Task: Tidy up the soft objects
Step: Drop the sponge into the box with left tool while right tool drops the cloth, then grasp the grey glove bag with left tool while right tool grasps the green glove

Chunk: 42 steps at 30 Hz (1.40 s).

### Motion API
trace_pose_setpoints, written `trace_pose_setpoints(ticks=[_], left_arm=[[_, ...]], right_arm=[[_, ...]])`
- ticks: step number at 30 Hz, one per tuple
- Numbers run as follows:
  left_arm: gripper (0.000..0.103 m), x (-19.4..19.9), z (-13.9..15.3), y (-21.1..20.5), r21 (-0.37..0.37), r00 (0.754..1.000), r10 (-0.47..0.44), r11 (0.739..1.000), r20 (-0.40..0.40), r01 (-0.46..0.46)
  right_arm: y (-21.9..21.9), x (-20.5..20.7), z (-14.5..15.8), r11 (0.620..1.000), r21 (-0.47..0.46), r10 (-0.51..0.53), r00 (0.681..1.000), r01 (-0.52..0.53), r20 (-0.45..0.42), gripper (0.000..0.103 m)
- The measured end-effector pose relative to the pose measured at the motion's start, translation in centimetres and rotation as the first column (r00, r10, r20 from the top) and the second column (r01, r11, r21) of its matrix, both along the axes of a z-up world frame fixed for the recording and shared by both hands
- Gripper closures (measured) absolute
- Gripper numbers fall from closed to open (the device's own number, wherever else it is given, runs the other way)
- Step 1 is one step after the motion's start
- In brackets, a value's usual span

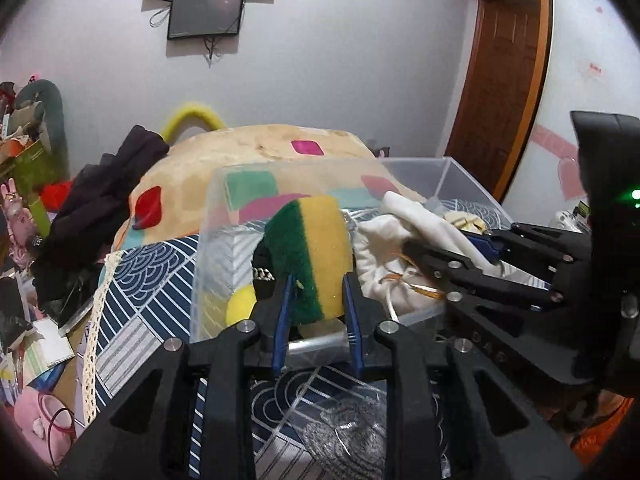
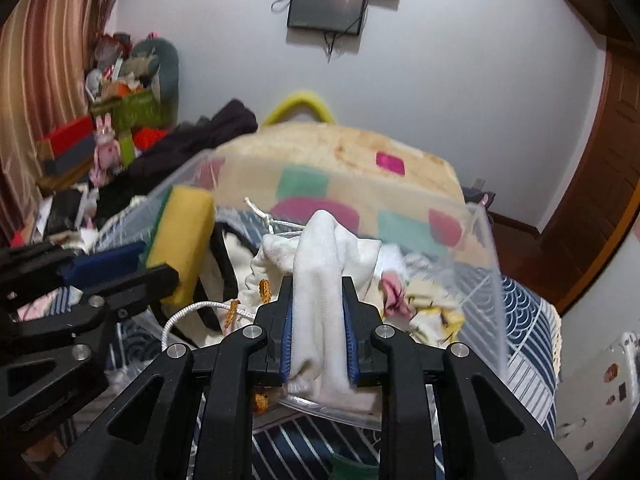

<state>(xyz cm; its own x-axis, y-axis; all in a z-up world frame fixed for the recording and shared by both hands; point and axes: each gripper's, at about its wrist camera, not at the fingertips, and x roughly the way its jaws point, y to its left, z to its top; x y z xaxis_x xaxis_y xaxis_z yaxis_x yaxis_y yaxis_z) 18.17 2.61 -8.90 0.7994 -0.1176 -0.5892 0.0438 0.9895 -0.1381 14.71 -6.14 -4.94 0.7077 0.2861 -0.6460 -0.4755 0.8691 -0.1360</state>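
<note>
My left gripper (image 1: 316, 292) is shut on a yellow and green sponge (image 1: 316, 248) and holds it over the near edge of a clear plastic box (image 1: 216, 200). My right gripper (image 2: 318, 312) is shut on a white cloth (image 2: 320, 264) over the same box (image 2: 490, 264). In the left wrist view the right gripper (image 1: 452, 256) comes in from the right with the white cloth (image 1: 424, 220). In the right wrist view the left gripper (image 2: 132, 264) holds the sponge (image 2: 182, 236) at the left. A white drawstring bag (image 2: 276, 252) and a yellow ball (image 1: 240, 304) lie in the box.
The box stands on a blue and white patterned cloth (image 1: 148, 280). Behind it sits a large beige cushion with coloured patches (image 1: 256, 152). Dark clothing (image 1: 100, 200) and clutter lie at the left. A steel wool pad in plastic (image 1: 344, 436) lies under my left gripper.
</note>
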Motion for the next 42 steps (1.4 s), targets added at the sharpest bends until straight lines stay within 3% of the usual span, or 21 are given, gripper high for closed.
trace_pose_setpoints(ticks=[2,6,11,19,22,26,30,35,42], left_arm=[[0.073,-0.2,0.0,0.0,-0.001,1.000,0.001,1.000,-0.005,-0.001],[0.068,-0.9,0.4,0.3,-0.025,1.000,0.004,1.000,-0.003,-0.005],[0.064,-2.4,1.6,0.4,-0.032,1.000,0.014,0.999,0.024,-0.013],[0.033,-6.1,3.4,0.0,0.001,0.996,0.036,0.999,0.086,-0.037],[0.023,-7.0,3.1,-0.2,0.009,0.996,0.044,0.999,0.078,-0.045],[0.019,-7.5,1.5,-0.6,0.012,0.999,0.044,0.999,0.020,-0.045],[0.018,-7.5,-0.5,-1.0,0.012,0.998,0.043,0.999,-0.045,-0.043],[0.018,-6.7,-3.1,-1.2,-0.049,0.989,0.027,0.998,-0.148,-0.035],[0.018,-5.9,-5.0,-2.0,-0.064,0.980,0.018,0.997,-0.199,-0.031]], right_arm=[[-0.3,-0.1,-0.2,1.000,-0.007,-0.002,1.000,0.002,-0.006,0.077],[-1.1,-0.4,0.6,1.000,0.016,0.000,1.000,0.001,-0.005,0.058],[-2.4,-1.8,2.2,0.999,0.042,-0.002,0.999,0.000,0.045,0.055],[-4.6,-4.6,5.0,0.995,0.101,-0.024,0.992,0.011,0.126,0.038],[-5.5,-5.8,5.3,0.994,0.109,-0.034,0.989,0.018,0.146,0.031],[-6.2,-6.9,4.9,0.993,0.111,-0.052,0.988,0.036,0.147,0.025],[-6.7,-7.4,3.1,0.994,0.093,-0.060,0.993,0.051,0.102,0.025],[-7.7,-7.5,0.5,0.993,0.081,-0.084,0.996,0.082,0.021,0.025],[-9.1,-6.8,-3.4,0.988,0.072,-0.127,0.985,0.136,-0.121,0.025]])
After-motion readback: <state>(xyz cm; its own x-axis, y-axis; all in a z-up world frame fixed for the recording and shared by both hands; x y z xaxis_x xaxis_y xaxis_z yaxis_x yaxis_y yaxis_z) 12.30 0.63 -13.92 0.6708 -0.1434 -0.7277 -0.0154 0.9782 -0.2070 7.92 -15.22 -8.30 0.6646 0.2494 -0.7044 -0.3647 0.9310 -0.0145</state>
